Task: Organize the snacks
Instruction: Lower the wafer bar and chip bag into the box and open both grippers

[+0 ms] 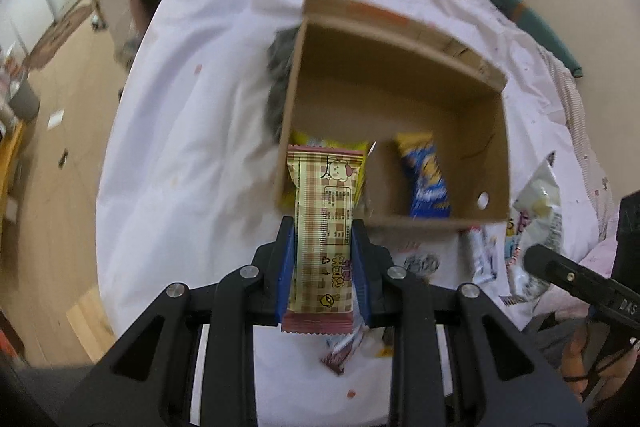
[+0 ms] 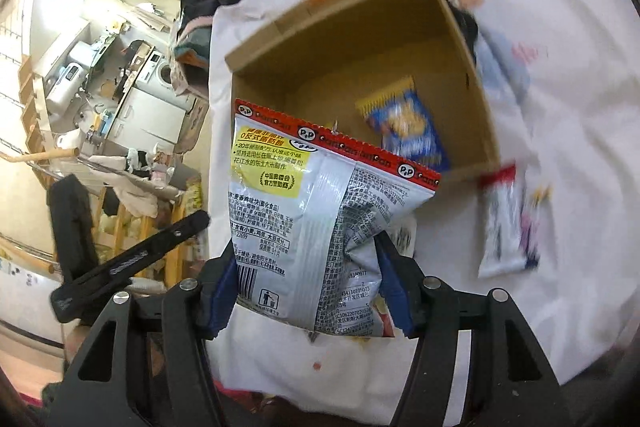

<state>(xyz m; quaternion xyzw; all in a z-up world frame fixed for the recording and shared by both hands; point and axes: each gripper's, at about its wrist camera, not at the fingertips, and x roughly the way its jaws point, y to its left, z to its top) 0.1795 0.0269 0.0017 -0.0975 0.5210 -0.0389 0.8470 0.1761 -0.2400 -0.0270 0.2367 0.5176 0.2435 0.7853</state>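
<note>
left gripper point(image 1: 323, 243) pinches slim checked glossy wrapper bar point(image 1: 323, 223); right gripper point(image 2: 310, 267) clamps crinkled silver foil bag point(image 2: 304, 223). ahead of both: open brown cardboard box point(image 1: 496, 131), blue packet point(image 1: 426, 179) inside, on wrinkled white sheet point(image 1: 192, 115).

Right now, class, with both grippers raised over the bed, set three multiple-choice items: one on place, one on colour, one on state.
1. Where is the blue and yellow snack packet?
A in the brown cardboard box
B on the floor
C in a gripper

2. What colour is the top edge of the silver crinkled snack bag?
A green
B red
C black

3. What is the left gripper doing?
A standing open
B clamping the box
C clamping the cream checked snack bar

Answers: A, it lies on the box floor; B, a red strip; C, blue pads press its sides.
</note>
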